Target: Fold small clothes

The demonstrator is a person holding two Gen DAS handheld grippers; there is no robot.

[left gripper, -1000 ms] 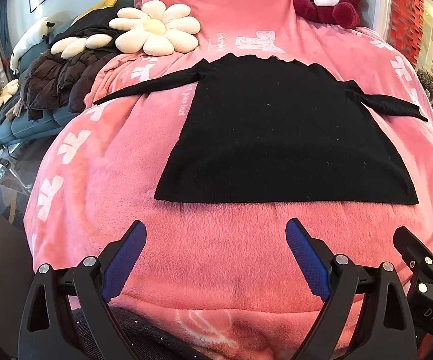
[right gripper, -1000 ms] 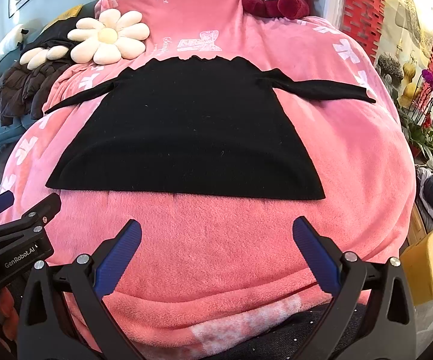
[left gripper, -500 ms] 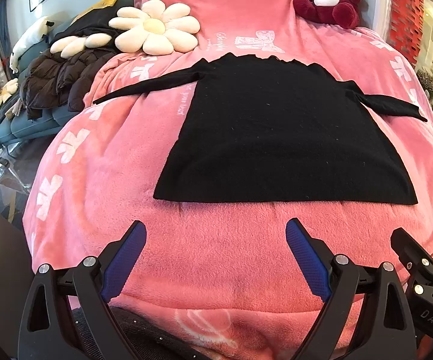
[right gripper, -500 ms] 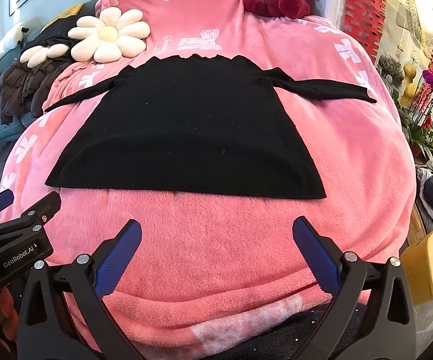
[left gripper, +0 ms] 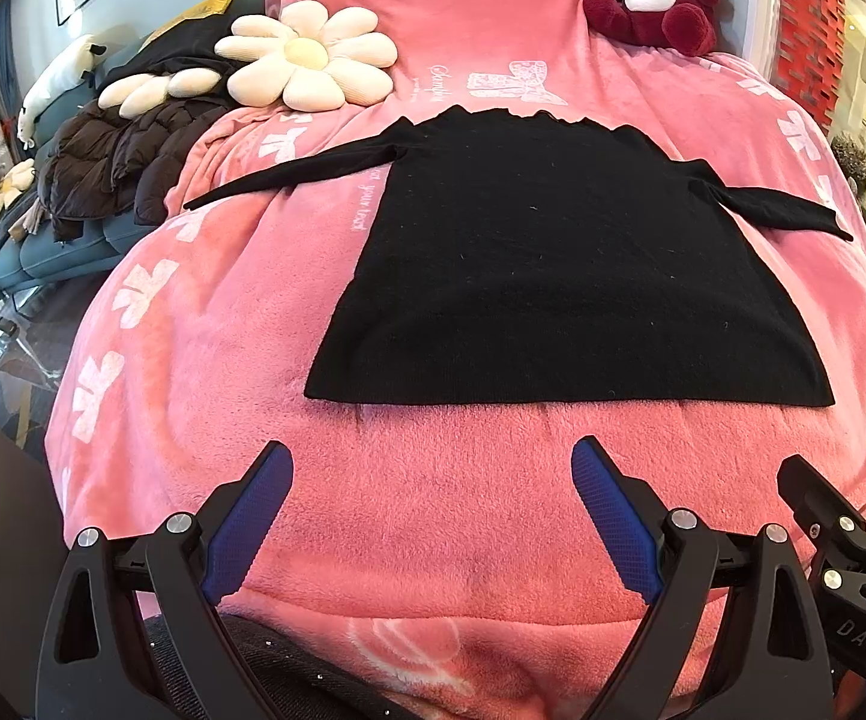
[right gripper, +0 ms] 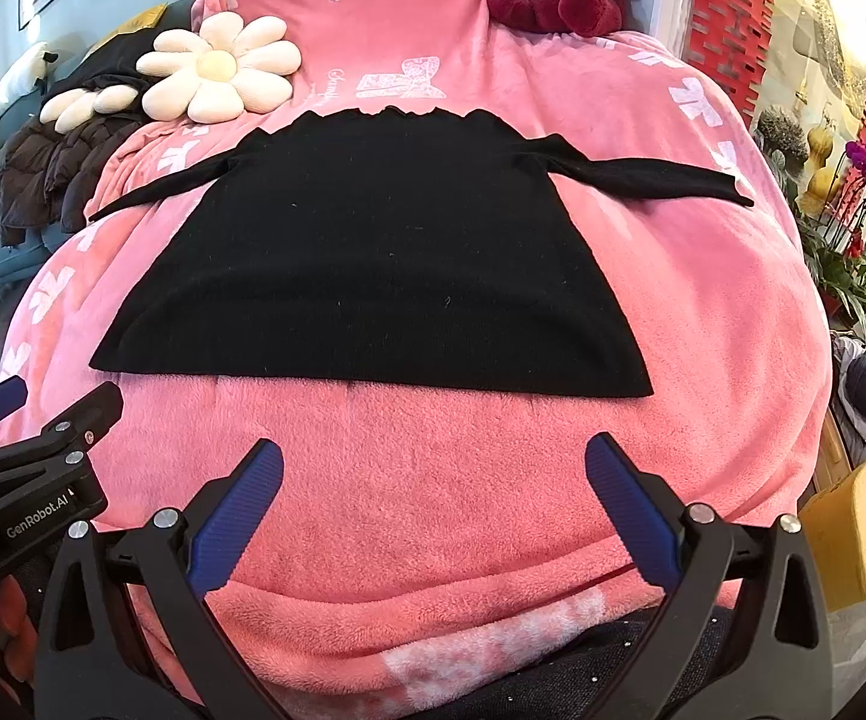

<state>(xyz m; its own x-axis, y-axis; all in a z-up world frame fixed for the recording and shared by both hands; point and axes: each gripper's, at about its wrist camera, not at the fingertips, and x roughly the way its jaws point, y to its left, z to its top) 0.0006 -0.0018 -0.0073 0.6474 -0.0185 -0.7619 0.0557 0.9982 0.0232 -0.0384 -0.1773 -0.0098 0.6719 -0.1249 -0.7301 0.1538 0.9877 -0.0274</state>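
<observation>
A black long-sleeved top (left gripper: 553, 264) lies flat on a pink blanket (left gripper: 433, 510), hem toward me, collar at the far side, both sleeves spread outward. It also shows in the right wrist view (right gripper: 372, 264). My left gripper (left gripper: 433, 468) is open and empty, held over the blanket just short of the hem's left half. My right gripper (right gripper: 433, 468) is open and empty, just short of the hem's right half. Each gripper shows at the edge of the other's view.
A daisy-shaped cushion (left gripper: 306, 63) and a dark red plush bear (left gripper: 655, 0) sit at the far side of the blanket. Dark jackets (left gripper: 108, 156) are piled on a blue sofa at the left. Plants (right gripper: 853, 252) and a yellow stool (right gripper: 847, 534) stand at the right.
</observation>
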